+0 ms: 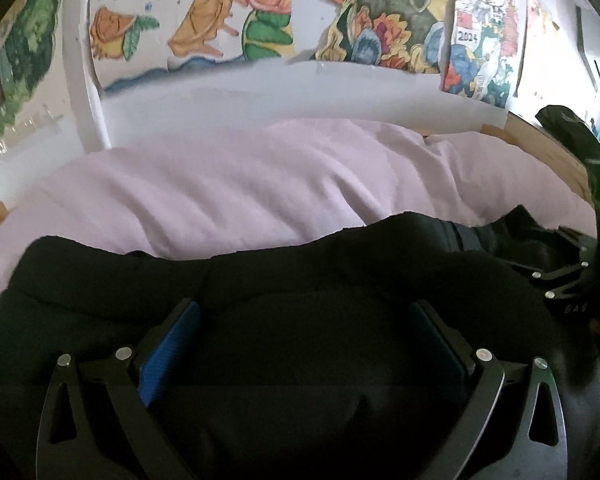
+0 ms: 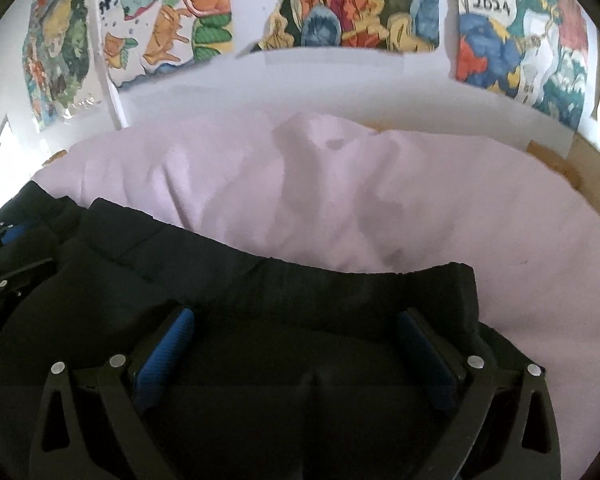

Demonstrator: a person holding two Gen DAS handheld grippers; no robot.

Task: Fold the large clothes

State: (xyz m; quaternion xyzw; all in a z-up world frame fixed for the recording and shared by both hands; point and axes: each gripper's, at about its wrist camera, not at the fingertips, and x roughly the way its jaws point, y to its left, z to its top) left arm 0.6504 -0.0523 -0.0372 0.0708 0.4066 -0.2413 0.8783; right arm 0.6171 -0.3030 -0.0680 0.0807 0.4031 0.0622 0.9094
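Observation:
A black garment (image 1: 300,264) lies spread across a pale lilac sheet (image 1: 220,184), its far edge running from left to right. My left gripper (image 1: 302,308) hovers over its left part. The jaws are open wide, and the blue pads (image 1: 172,344) are apart with only the flat cloth beneath them. Over the garment's (image 2: 300,288) right end, near its corner (image 2: 466,276), my right gripper (image 2: 296,314) also stands open, and its blue pads (image 2: 168,348) pinch nothing. Each gripper shows at the edge of the other's view: the right gripper (image 1: 560,276) and the left gripper (image 2: 0,248).
The lilac sheet (image 2: 340,184) is rumpled into soft folds beyond the garment. A wooden bed edge (image 1: 548,148) runs along the right. Behind it is a white wall with colourful posters (image 1: 204,20), and a white unit (image 1: 594,52) hangs at the upper right.

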